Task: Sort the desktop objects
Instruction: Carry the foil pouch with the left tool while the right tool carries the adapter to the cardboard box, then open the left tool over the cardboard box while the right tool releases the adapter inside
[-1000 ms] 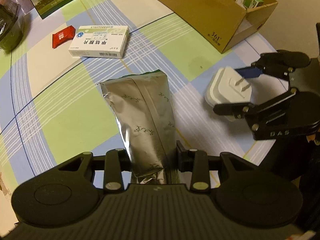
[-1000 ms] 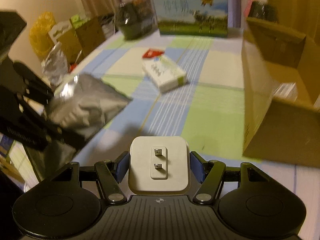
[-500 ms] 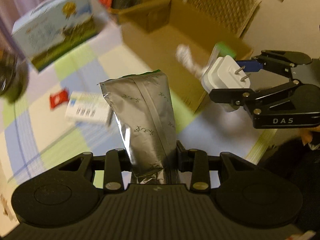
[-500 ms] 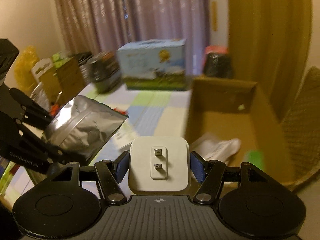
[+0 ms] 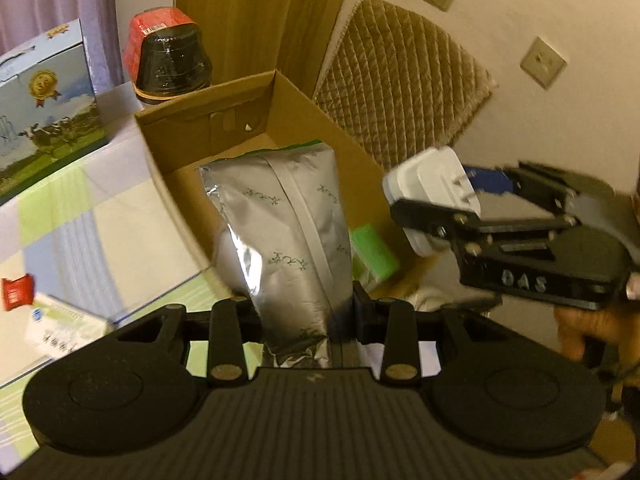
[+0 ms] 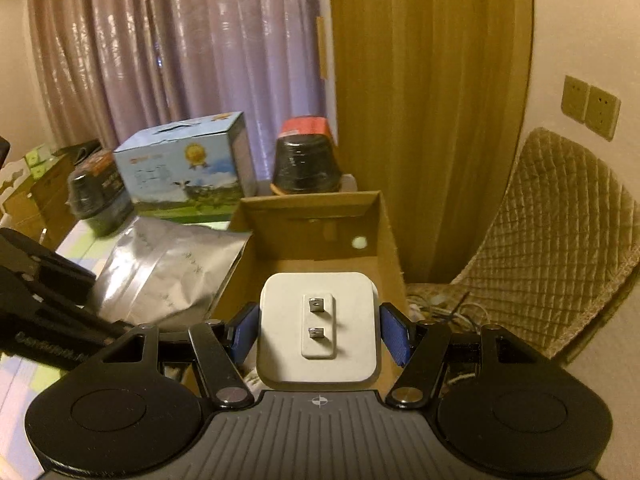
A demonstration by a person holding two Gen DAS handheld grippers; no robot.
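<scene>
My left gripper (image 5: 304,312) is shut on a silver foil pouch (image 5: 280,232) and holds it upright over the open cardboard box (image 5: 176,120). My right gripper (image 6: 318,334) is shut on a white plug adapter (image 6: 318,332), prongs facing the camera, above the box's near end (image 6: 384,240). In the left wrist view the adapter (image 5: 428,184) and right gripper (image 5: 452,196) hang at the right of the pouch. The pouch also shows in the right wrist view (image 6: 168,272). A green packet (image 5: 374,250) lies inside the box.
On the checked tablecloth (image 5: 60,216) lie a white medicine box (image 5: 60,332) and a red sachet (image 5: 16,294). A blue milk carton box (image 6: 184,164) and a black jar with red lid (image 6: 306,160) stand behind the box. A quilted chair (image 6: 560,240) is at the right.
Both grippers have lifted and swung from above the table toward the cardboard box, carrying the pouch and adapter. They are now over the box's opening.
</scene>
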